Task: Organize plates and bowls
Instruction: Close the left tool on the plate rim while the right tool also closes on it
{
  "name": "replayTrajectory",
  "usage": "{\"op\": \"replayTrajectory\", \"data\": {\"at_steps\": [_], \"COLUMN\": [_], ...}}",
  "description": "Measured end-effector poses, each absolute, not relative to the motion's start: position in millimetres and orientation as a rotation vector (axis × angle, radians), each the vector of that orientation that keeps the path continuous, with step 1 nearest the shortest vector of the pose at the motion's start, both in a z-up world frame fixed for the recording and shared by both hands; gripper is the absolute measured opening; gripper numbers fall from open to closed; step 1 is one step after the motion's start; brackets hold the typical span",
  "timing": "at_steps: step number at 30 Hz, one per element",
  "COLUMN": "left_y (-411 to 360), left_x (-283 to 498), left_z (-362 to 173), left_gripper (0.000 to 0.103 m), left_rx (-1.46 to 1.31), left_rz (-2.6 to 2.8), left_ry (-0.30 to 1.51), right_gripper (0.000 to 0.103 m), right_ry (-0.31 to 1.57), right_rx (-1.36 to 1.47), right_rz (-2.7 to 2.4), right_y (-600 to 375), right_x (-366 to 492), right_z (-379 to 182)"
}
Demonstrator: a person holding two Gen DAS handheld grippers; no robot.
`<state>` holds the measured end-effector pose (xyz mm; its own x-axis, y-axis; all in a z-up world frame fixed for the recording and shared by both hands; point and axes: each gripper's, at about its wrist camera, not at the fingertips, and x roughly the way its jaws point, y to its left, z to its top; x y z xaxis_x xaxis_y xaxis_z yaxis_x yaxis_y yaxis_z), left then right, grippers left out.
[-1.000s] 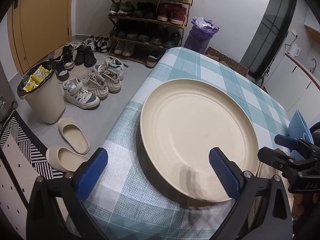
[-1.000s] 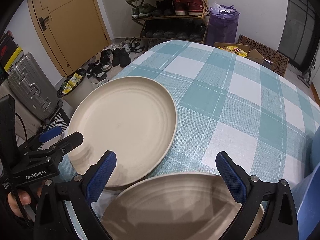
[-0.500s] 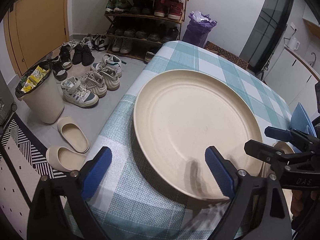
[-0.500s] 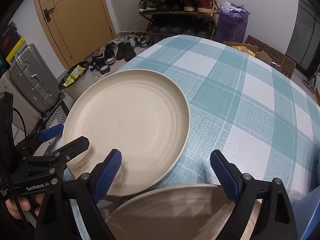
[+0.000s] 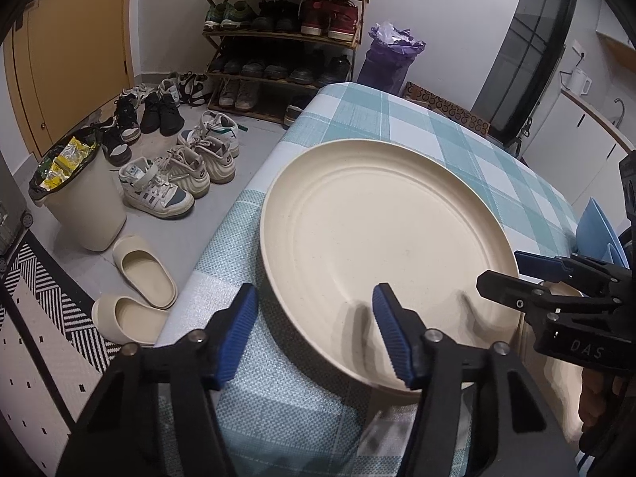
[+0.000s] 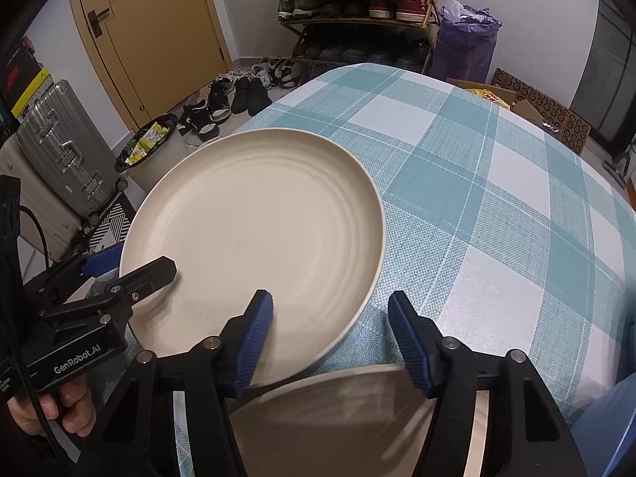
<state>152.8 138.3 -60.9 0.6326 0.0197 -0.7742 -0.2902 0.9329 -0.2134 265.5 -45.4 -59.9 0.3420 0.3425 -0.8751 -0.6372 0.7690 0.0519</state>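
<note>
A large cream plate point(image 5: 381, 238) point(image 6: 254, 230) lies flat on the teal checked tablecloth point(image 6: 497, 183). My left gripper point(image 5: 314, 334) point(image 6: 131, 266) straddles the plate's near left rim. One pad is outside over the cloth and the other over the plate's inside. Its jaws are closing and the pads stand clear of the rim. My right gripper point(image 6: 332, 334) point(image 5: 512, 274) straddles the near right rim the same way, also closing with a gap on both sides. A second cream plate point(image 6: 349, 417) sits just under the right gripper.
Blue plates point(image 5: 594, 226) point(image 6: 612, 429) stand at the table's right edge. Left of the table the floor holds a bin point(image 5: 79, 202), slippers point(image 5: 143, 274), loose shoes and a suitcase point(image 6: 63, 147). A shoe rack point(image 5: 282, 35) and purple bag point(image 6: 465, 43) stand behind.
Both grippers' jaws have narrowed from wide apart to about half that width, each now bracketing the big plate's rim. Neither hand has shifted much, and the plate lies where it was.
</note>
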Motion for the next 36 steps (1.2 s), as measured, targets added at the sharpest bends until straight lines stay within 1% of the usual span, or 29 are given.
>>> {"op": "replayTrajectory", "data": {"at_steps": [2, 4, 7, 9, 11, 14, 23, 36], "left_y": [138.0, 138.4, 139.4, 140.1, 140.8, 141.7, 142.3, 141.5], "left_x": [152.7, 152.3, 152.0, 151.6, 151.0, 150.5, 148.8, 144.4], "left_z": [-60.9, -61.3, -61.4, -61.4, -61.4, -61.4, -59.4, -51.2], "left_gripper": [0.049, 0.046, 0.039, 0.034, 0.033, 0.031, 0.030, 0.030], "left_rx": [-0.334, -0.334, -0.342, -0.343, -0.345, -0.351, -0.353, -0.346], "left_rz": [0.179, 0.179, 0.177, 0.180, 0.183, 0.184, 0.193, 0.193], "left_ry": [0.870, 0.869, 0.868, 0.868, 0.868, 0.868, 0.857, 0.831], "right_gripper": [0.053, 0.051, 0.046, 0.044, 0.039, 0.032, 0.023, 0.023], "right_ry": [1.042, 1.043, 1.041, 1.039, 1.035, 1.029, 1.012, 0.978], "right_rx": [-0.325, -0.327, -0.332, -0.339, -0.343, -0.343, -0.349, -0.351], "right_rz": [0.652, 0.653, 0.654, 0.647, 0.639, 0.626, 0.613, 0.608], "right_y": [-45.3, -44.9, -44.0, -43.3, -43.7, -45.7, -47.6, -49.4], "right_x": [265.1, 264.8, 263.4, 262.8, 262.5, 263.3, 262.2, 257.0], "right_z": [-59.9, -59.8, -60.0, -60.0, -60.0, -59.8, -57.4, -49.9]}}
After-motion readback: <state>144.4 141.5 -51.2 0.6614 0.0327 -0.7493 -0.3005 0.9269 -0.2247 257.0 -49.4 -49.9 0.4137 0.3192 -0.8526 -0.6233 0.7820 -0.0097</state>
